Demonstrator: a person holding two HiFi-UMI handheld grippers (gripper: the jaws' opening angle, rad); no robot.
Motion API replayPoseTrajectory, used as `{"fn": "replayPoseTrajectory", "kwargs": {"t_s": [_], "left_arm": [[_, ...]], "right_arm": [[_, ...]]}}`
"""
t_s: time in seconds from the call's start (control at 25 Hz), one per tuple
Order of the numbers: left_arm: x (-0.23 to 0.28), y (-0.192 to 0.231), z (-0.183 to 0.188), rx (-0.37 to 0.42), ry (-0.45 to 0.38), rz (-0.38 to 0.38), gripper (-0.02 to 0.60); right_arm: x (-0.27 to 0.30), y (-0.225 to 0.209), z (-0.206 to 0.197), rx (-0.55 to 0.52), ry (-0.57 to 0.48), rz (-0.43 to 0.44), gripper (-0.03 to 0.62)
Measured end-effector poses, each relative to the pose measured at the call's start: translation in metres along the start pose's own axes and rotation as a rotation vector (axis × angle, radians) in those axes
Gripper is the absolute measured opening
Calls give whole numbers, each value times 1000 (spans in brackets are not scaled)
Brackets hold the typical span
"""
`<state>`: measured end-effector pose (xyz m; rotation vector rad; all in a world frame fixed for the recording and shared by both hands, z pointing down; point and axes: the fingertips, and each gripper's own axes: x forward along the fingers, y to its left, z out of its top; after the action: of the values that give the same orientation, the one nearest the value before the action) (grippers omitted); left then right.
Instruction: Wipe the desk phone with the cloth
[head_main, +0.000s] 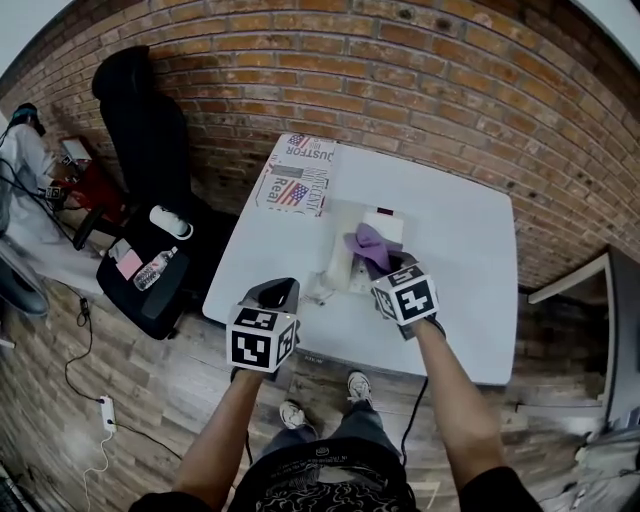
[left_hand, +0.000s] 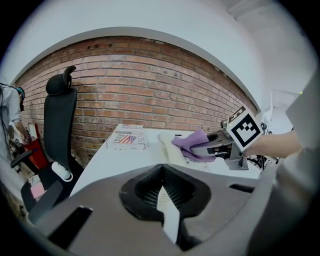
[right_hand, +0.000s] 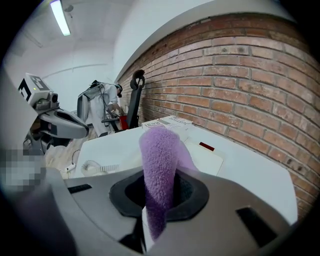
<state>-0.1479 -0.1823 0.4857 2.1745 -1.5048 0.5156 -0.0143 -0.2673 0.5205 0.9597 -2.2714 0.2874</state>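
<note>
A white desk phone (head_main: 383, 224) lies mid-table on the white table (head_main: 470, 270), its handset (head_main: 339, 262) along its left side. My right gripper (head_main: 379, 268) is shut on a purple cloth (head_main: 368, 243), which rests on the phone's near part. In the right gripper view the cloth (right_hand: 159, 155) stands up out of the gripper (right_hand: 159, 192) and hides part of the phone (right_hand: 209, 157). My left gripper (head_main: 279, 292) hovers over the table's front left edge, shut and empty. Its own view shows the phone (left_hand: 167, 146), cloth (left_hand: 192, 142) and right gripper (left_hand: 212, 148) ahead to the right.
A flag-printed box (head_main: 298, 178) lies at the table's far left corner. A coiled cord (head_main: 318, 291) trails off the phone's near left. A black office chair (head_main: 145, 180) carrying a bottle stands left of the table. A brick wall (head_main: 420, 90) runs behind.
</note>
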Motion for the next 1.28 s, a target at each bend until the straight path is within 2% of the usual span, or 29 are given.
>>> {"fn": "replayPoseTrajectory", "kwargs": {"t_s": [0.96,1.28], "left_arm": [[-23,-9,-19,77,-1,-143,6],[-26,-6,-13,72,-9,-156,6]], "right_arm": [[-27,59,-53,86,70,-24,44],[-45,47,-37,71,58,-69,44]]}}
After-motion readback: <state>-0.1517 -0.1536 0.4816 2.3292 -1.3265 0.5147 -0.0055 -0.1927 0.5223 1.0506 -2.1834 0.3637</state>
